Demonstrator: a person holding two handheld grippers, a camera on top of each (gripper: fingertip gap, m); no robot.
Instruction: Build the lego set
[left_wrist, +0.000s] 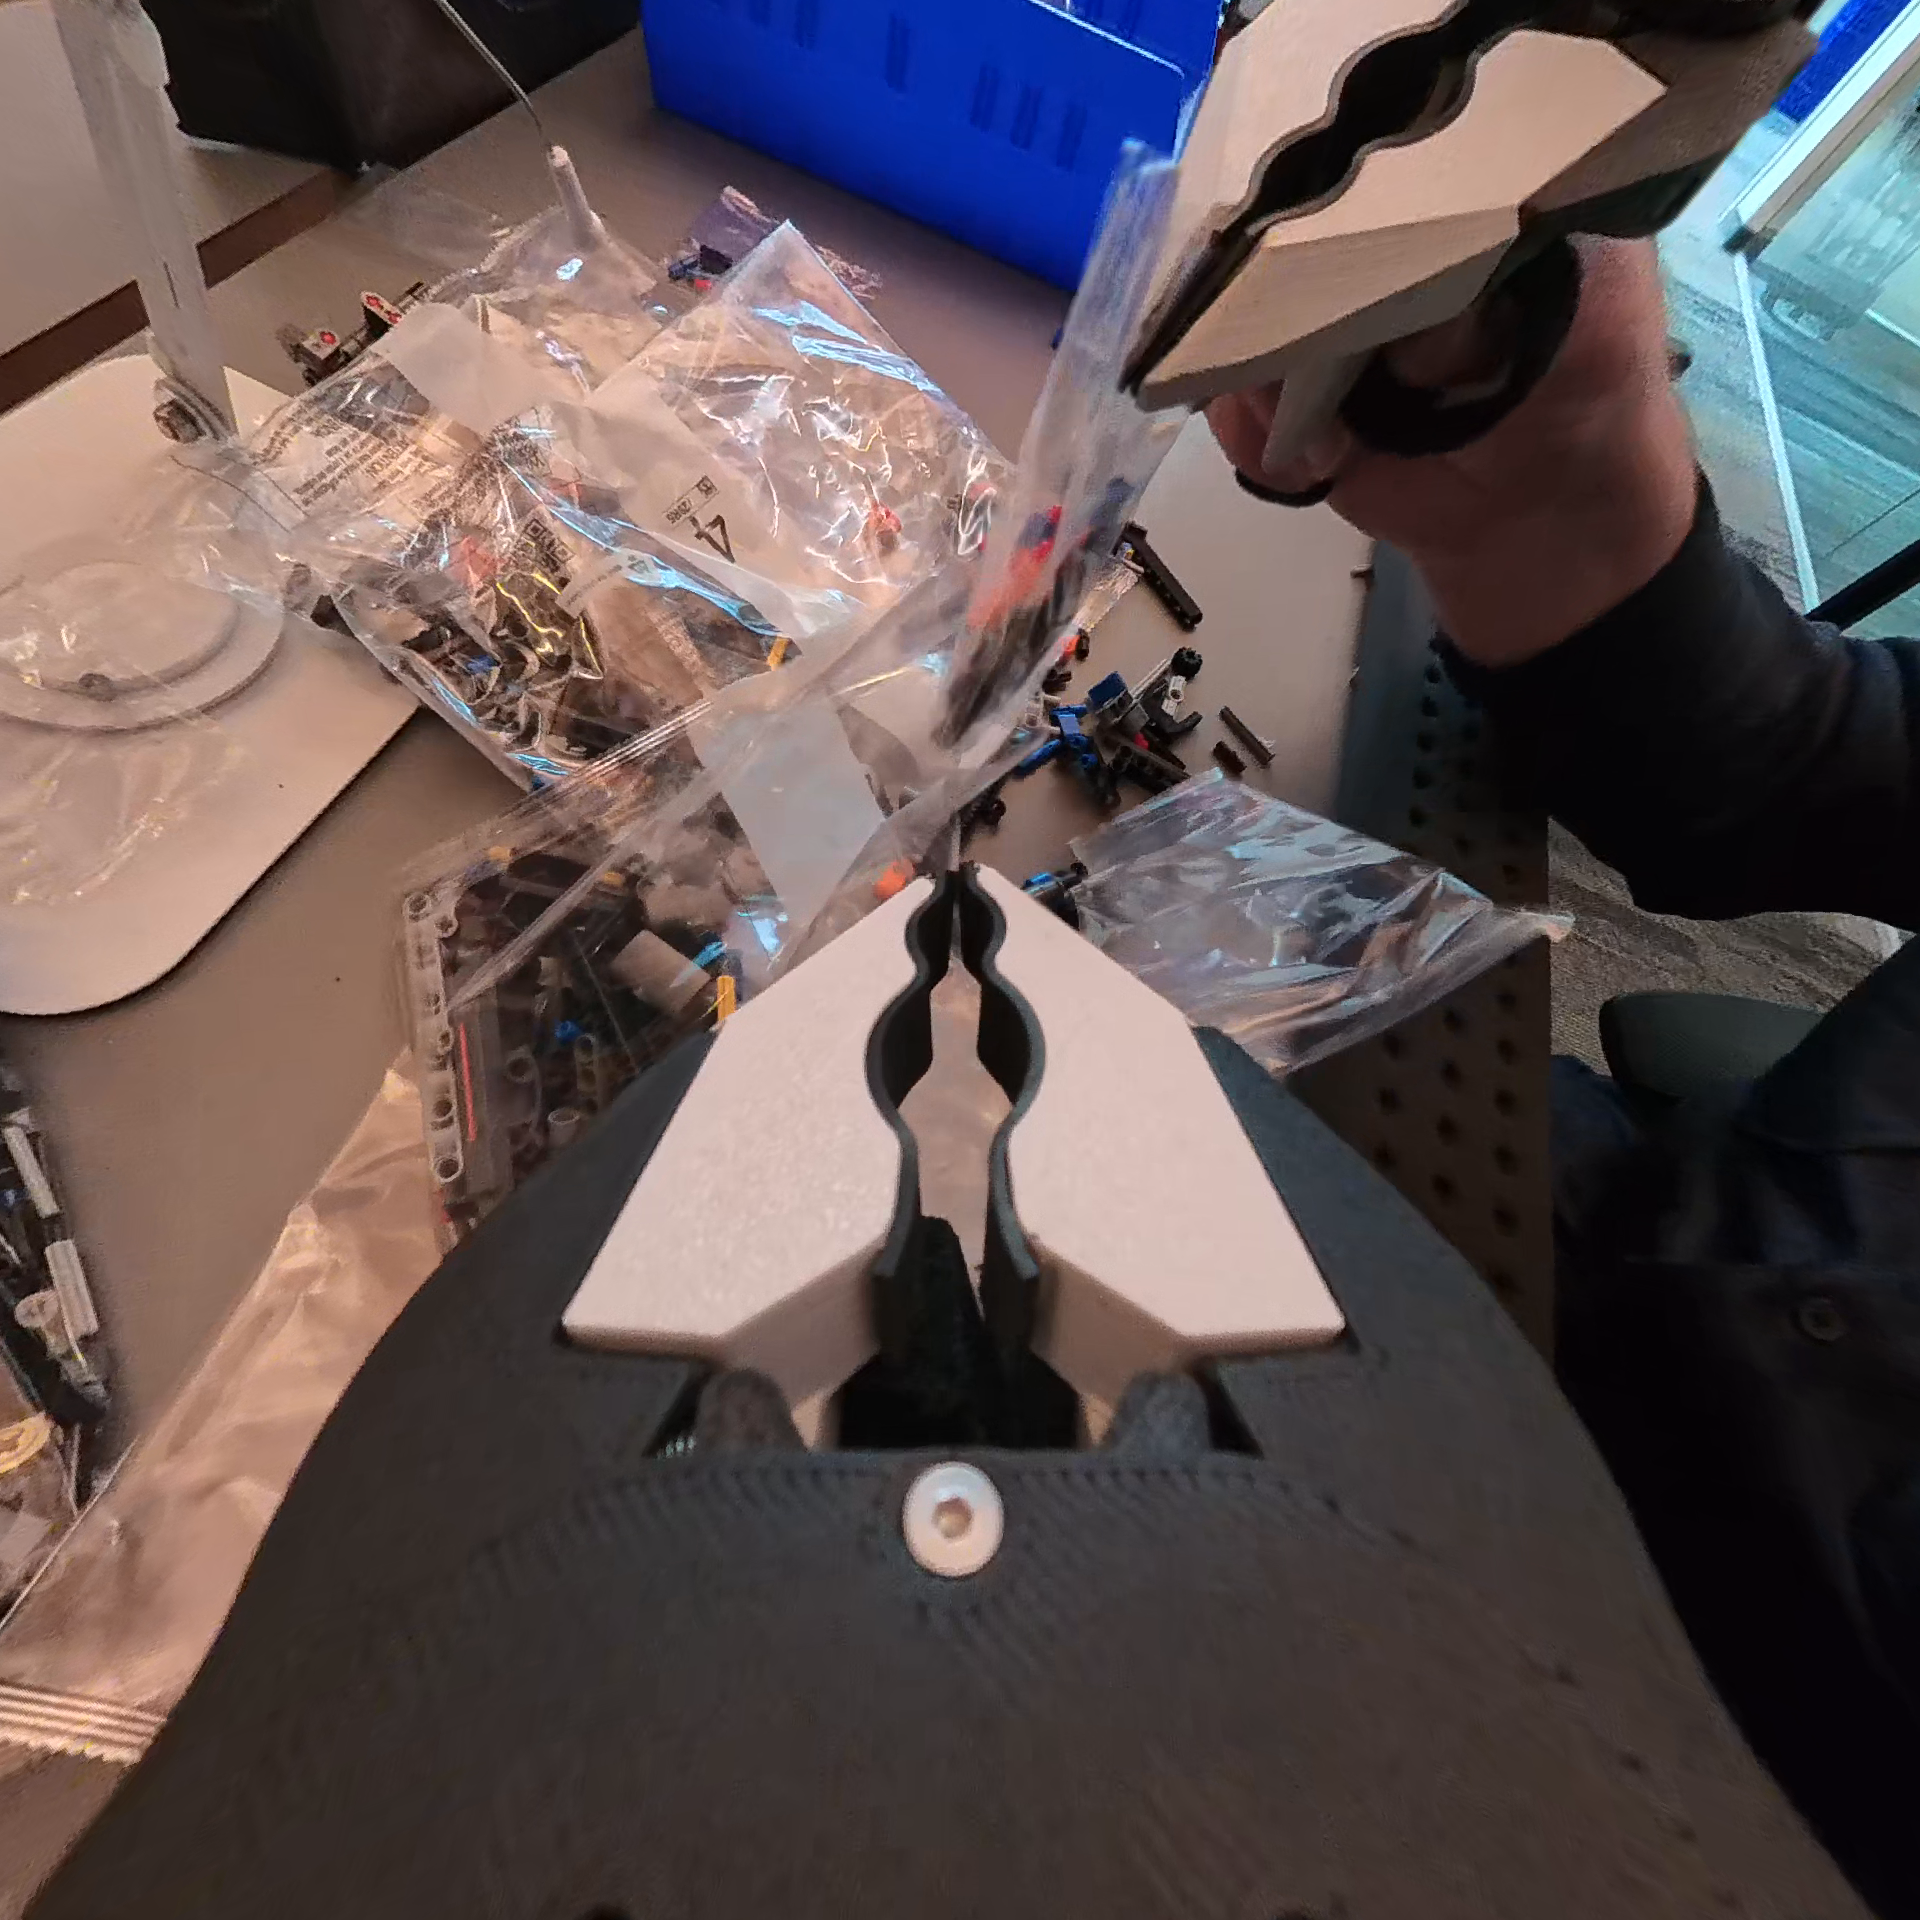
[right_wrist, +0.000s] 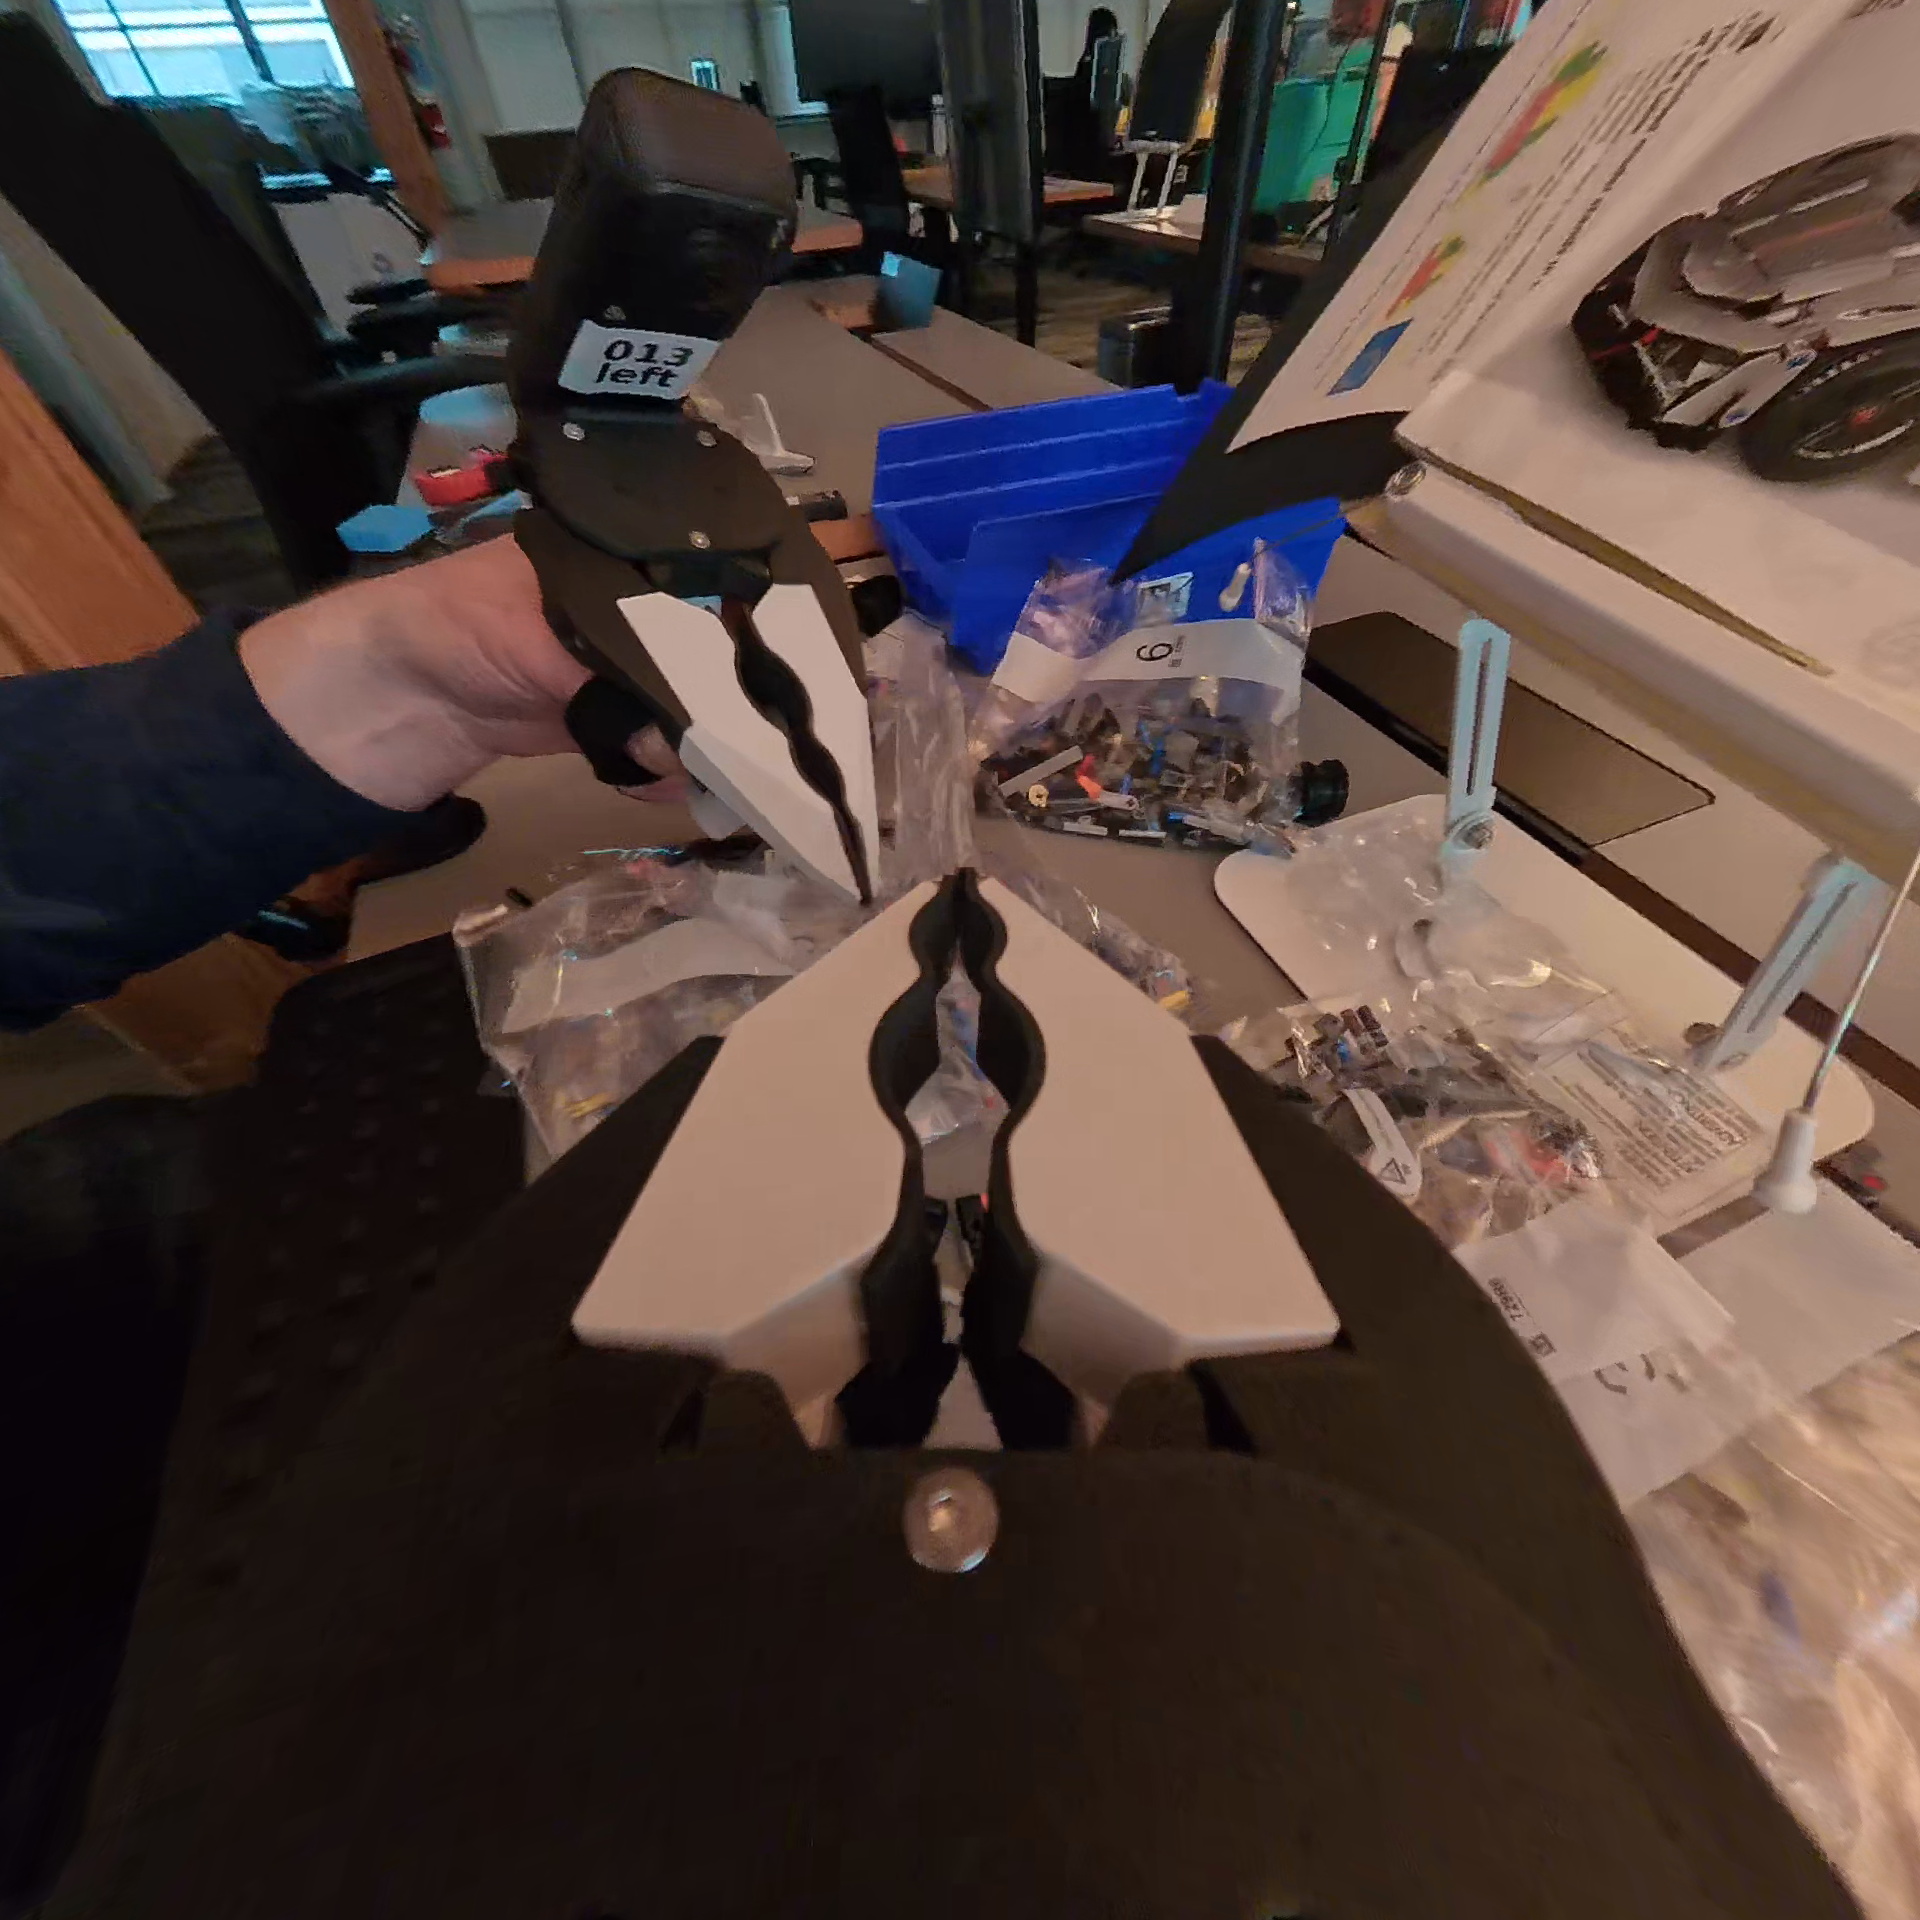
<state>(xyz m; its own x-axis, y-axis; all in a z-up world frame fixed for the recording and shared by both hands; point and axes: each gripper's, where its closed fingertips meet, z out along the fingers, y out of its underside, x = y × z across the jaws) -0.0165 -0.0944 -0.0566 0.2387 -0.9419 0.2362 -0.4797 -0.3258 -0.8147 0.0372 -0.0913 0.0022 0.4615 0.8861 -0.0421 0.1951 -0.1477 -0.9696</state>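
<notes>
While both grippers pinch the same clear plastic bag of lego pieces (left_wrist: 1049, 582), it hangs stretched between them above the grey table (left_wrist: 312, 1039). At centre frame in the left wrist view, the left gripper (left_wrist: 954, 883) has its jaws nearly closed, the tips clamped on a lower corner of the bag. At the upper right of that view, the right gripper (left_wrist: 1195, 312), held by a hand (left_wrist: 1496, 488), grips the bag's upper edge, its jaws pressed together on the film. Small black, blue and orange parts show blurred inside the bag.

Seen from the right wrist view, the right gripper (right_wrist: 961, 883) sits at centre with its tips closed on the plastic, and the left gripper (right_wrist: 868, 883) comes in from the upper left, its tips just beside them.

Below the held bag, more sealed bags of parts (left_wrist: 540, 540) lie heaped on the table, with loose lego pieces (left_wrist: 1122, 717) at centre right. A blue bin (left_wrist: 914, 114) stands at the top of the left view. At the upper right of the right view, an instruction booklet (right_wrist: 1662, 260) rests on a white stand (right_wrist: 1475, 748).
</notes>
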